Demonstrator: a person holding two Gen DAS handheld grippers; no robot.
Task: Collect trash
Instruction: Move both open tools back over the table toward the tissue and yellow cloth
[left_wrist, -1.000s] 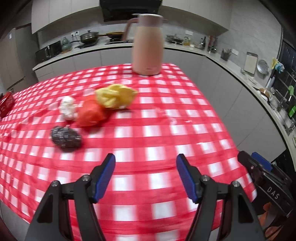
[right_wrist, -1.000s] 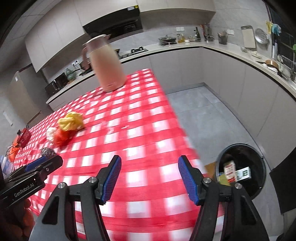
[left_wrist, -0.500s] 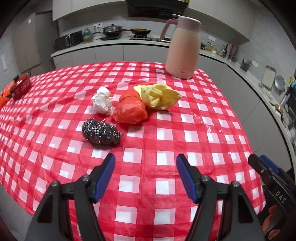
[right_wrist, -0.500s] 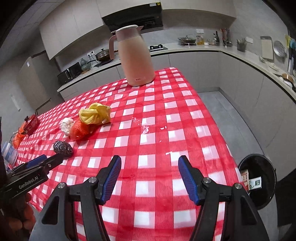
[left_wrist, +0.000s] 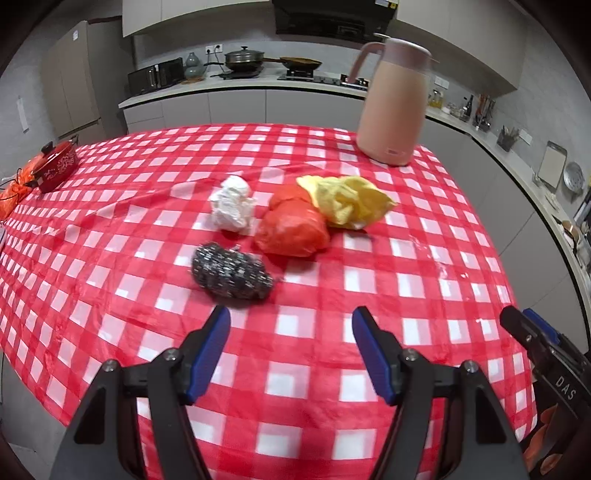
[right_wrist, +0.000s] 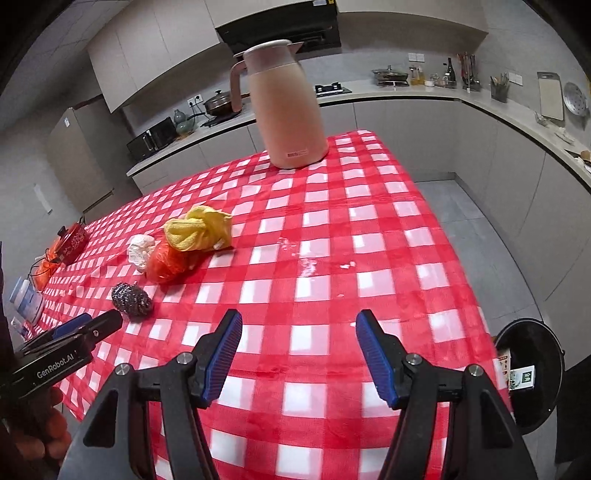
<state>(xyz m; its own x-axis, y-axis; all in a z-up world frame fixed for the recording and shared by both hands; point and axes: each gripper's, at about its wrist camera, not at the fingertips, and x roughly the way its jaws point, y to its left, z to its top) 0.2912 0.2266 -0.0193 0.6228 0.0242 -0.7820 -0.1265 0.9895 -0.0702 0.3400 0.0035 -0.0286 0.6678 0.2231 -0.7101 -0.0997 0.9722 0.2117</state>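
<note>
Task judged as barely started: four pieces of trash lying on the checked table (left_wrist: 369, 280), none lifted yet. In the left wrist view, near the middle of the frame, a steel scrubber (left_wrist: 231, 275); above it a white crumpled paper ball (left_wrist: 232, 203); to the right of these an orange bag (left_wrist: 293, 230), and touching its upper right side a yellow bag (left_wrist: 349, 201). Same group seen at the left of the right wrist view, well apart from the pink jug (right_wrist: 286, 107) standing at the far end of the table. Left gripper (left_wrist: 290, 349) at the lower middle of its frame, blue pads spread, nothing between them, just short of the scrubber; probably the first piece to take. Right gripper (right_wrist: 299, 354) also spread and empty, above bare cloth at the lower middle of its own frame. Some small white crumbs (right_wrist: 310, 262) on the cloth near the centre, maybe also to clean. At the lower right of the right wrist view, a black bin (right_wrist: 532, 373) on the floor beside the table edge, open on top, with some packaging with print already inside; how full it is, not possible to tell. Left to do: gripping each piece and carrying it over to the bin.
</note>
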